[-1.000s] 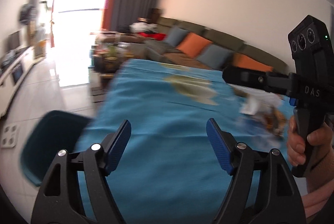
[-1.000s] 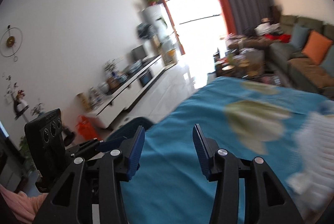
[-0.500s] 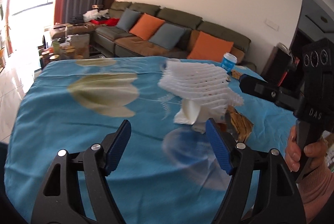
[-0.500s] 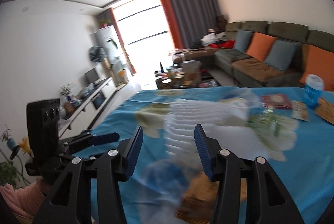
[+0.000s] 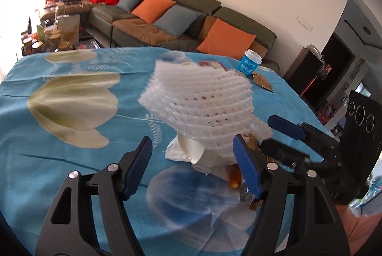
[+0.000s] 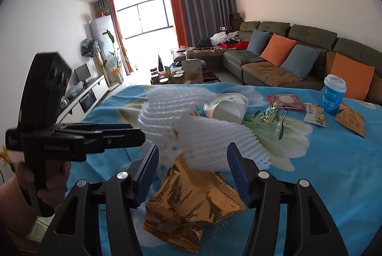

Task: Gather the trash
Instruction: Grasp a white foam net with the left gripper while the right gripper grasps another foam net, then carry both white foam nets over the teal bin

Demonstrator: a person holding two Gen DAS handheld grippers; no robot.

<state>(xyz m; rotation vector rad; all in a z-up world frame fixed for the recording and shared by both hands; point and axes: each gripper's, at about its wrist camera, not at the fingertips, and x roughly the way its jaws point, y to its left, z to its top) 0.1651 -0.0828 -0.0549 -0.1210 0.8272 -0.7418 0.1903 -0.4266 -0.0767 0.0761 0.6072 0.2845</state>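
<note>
I have both grippers over the blue flowered tablecloth (image 5: 71, 175), pointing at the same heap of trash. My left gripper (image 5: 191, 170) has its blue pads apart and closing, with nothing pressed between them; in its view the white foam net (image 5: 203, 108) sits at twelve o'clock from the fingertips, draped over a white crumpled tissue (image 5: 205, 160) and a tipped paper cup (image 5: 191, 148), and the right pad overlaps the net's lower edge in the picture, though I cannot tell whether it touches. The right gripper (image 5: 281, 134) shows at three o'clock there, held by a hand in a pink sleeve. In its own view the right gripper (image 6: 192, 172) has its jaws opening, pads well apart and gripping nothing; a gold foil wrapper (image 6: 191, 206) lies flat on the cloth between and below the fingers, with the foam net just above it at twelve o'clock. Past the net, at one o'clock, lies a paper cup on its side (image 6: 226, 110), then a clear crinkled wrapper (image 6: 267, 117). Farther off at two o'clock I see a red packet (image 6: 285, 102), a small snack bar wrapper (image 6: 315, 114), an upright blue cup with a white lid (image 6: 333, 93) and another brown wrapper (image 6: 351, 118). The left gripper (image 6: 133, 134) shows at nine o'clock.
</note>
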